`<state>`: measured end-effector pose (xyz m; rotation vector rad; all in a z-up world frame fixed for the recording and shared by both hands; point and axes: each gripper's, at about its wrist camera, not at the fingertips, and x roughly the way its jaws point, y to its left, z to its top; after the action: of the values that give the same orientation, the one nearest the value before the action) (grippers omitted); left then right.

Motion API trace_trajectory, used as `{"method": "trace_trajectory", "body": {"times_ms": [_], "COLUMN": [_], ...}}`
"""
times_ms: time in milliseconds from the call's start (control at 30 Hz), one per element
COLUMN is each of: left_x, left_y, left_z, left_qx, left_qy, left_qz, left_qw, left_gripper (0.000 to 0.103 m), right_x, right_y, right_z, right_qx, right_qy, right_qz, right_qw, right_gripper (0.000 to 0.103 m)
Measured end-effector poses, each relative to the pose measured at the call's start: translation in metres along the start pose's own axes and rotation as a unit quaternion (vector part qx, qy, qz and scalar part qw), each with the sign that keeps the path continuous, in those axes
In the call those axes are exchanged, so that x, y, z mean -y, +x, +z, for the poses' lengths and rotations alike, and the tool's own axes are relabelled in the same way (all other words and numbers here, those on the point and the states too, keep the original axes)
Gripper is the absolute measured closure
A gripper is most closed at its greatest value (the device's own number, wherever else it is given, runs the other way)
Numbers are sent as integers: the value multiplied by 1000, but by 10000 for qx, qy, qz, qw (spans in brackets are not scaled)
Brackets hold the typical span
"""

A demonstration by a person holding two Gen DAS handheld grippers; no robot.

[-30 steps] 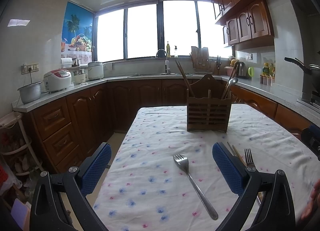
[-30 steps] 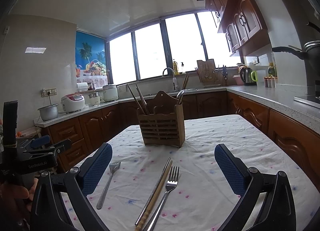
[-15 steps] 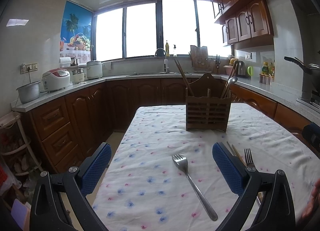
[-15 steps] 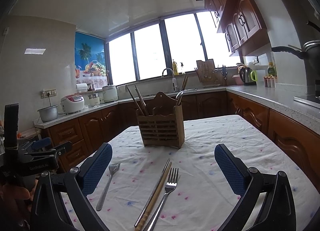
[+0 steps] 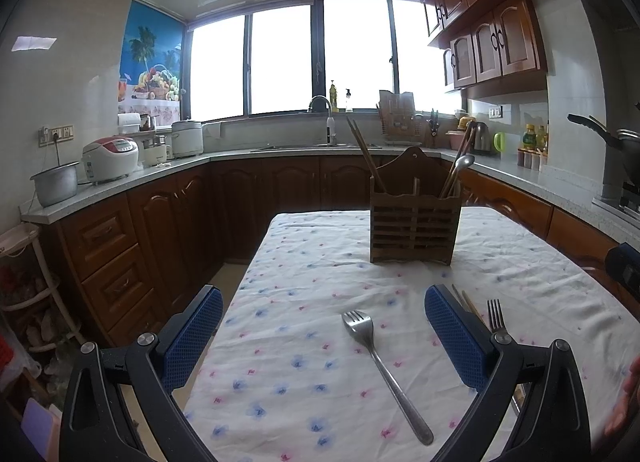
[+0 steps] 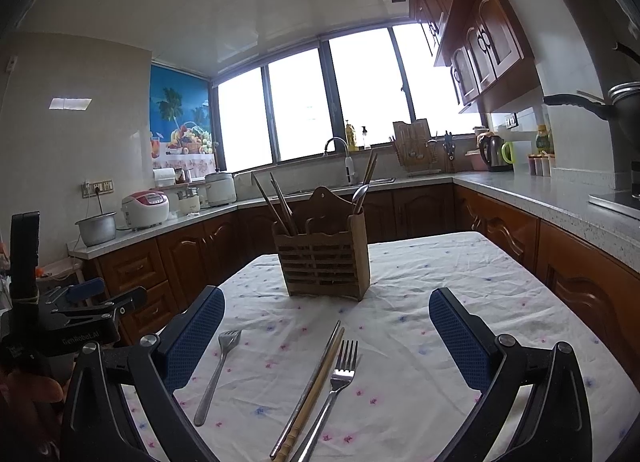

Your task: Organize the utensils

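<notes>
Left tongs (image 5: 323, 332): spread wide, nothing between the blue pads, held level above the near edge of the tabletop (image 5: 304, 262) and pointed down its length. Right tongs (image 6: 327, 332): likewise spread wide and empty, level, aimed the same way. In the right wrist view the left tongs show at the far left, just beside the table's left side, with part of the holding hand (image 6: 24, 394) visible low in that corner.

Nearest items, right wrist view: a fork (image 6: 334, 386) lies flat on the flowered cloth between the pads, tines pointing away. Touching or just beside it on its left lies a pair of chopsticks (image 6: 310, 386), angled the same way. A second fork (image 6: 218, 370) lies apart to the left, near the left pad. In the left wrist view this second fork (image 5: 382, 370) sits between the pads, handle toward the camera.

Farther along, mid-table: a wooden slatted utensil holder (image 6: 324, 260), upright. Chopsticks (image 6: 276, 202) lean out of its left compartment; a spoon (image 6: 360, 194) and further sticks stand in the right compartment.

Beyond: a kitchen counter (image 6: 540, 192) under the windows.
</notes>
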<state>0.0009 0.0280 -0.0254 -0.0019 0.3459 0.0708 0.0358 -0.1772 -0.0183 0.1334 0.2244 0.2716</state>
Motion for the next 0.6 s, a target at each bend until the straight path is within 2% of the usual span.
{"method": "trace_trajectory", "body": {"times_ms": [600], "left_x": [4], "left_y": [3], "left_z": [2], "left_qx": [7], "left_qy": [6], "left_qz": [-4], "left_qw": [10000], "left_gripper": [1], "right_x": [0], "right_y": [3], "right_z": [6], "right_qx": [26], "right_qy": [25], "right_qz": [17], "right_qw": [10000], "right_gripper": [0]}}
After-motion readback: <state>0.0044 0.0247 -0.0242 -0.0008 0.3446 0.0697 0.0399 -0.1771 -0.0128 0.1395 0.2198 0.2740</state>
